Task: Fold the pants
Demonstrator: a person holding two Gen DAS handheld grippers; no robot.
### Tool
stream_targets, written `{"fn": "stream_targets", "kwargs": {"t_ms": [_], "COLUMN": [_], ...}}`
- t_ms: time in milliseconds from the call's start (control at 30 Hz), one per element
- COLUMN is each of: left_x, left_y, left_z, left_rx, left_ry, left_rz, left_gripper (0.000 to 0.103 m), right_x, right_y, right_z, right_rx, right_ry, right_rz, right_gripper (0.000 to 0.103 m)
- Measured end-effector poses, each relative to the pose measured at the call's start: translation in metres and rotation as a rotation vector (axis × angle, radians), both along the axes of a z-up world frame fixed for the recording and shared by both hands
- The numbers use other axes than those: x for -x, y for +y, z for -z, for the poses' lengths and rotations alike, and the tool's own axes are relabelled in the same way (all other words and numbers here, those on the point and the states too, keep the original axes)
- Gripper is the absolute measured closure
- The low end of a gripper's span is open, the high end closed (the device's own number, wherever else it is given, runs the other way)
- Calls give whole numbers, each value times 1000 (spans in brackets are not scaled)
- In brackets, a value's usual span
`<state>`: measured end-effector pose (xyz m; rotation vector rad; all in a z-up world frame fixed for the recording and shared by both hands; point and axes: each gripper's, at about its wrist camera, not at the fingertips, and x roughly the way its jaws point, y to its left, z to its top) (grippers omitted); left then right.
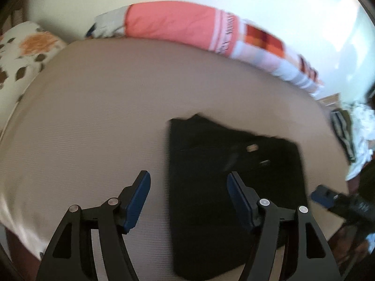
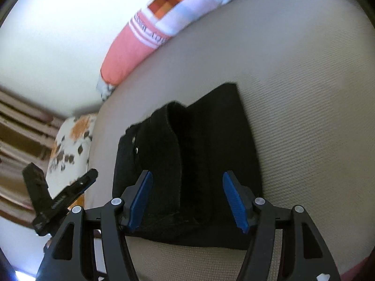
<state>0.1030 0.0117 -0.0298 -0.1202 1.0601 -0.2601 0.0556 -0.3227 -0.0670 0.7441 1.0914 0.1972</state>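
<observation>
Pants (image 1: 234, 187) lie folded into a compact black block on the bed (image 1: 93, 117), left gripper (image 1: 188, 199) and right gripper (image 2: 187, 199) both spread, empty — nearly finished, I'd say.

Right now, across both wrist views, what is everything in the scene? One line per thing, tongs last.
Pants: one, black, folded, lying on the bed near its front edge.
Bed cover: one, beige, under the pants.
Bolster: one, coral with white stripes and orange checks, along the far edge by the wall.
Floral pillow: one, white with orange and brown, at the bed's left end.
Left tongs: one, black with blue pads, open, empty.
Right tongs: one, same colours, open above the pants.
</observation>
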Motion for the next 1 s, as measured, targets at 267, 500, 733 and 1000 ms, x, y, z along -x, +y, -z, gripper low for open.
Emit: {"fn": "stream_targets", "kwargs": {"t_ms": [267, 500, 733, 1000], "left_x": [7, 10, 8, 6], "left_y": [21, 19, 11, 4], "left_z": [32, 43, 46, 48], "left_rx": [6, 3, -13, -41], "left_ry": [76, 106, 110, 105], "left_rz": [-46, -36, -32, -25], "left_gripper": [35, 35, 34, 33], "right_x": [-26, -41, -69, -71], "right_y": [-1, -4, 2, 11], "right_z": [29, 43, 48, 41], "right_rx": [-89, -175, -204, -188], "right_ry": [62, 14, -25, -22], "right_rz": [-80, -88, -136, -129], "right_gripper": [42, 46, 60, 81]}}
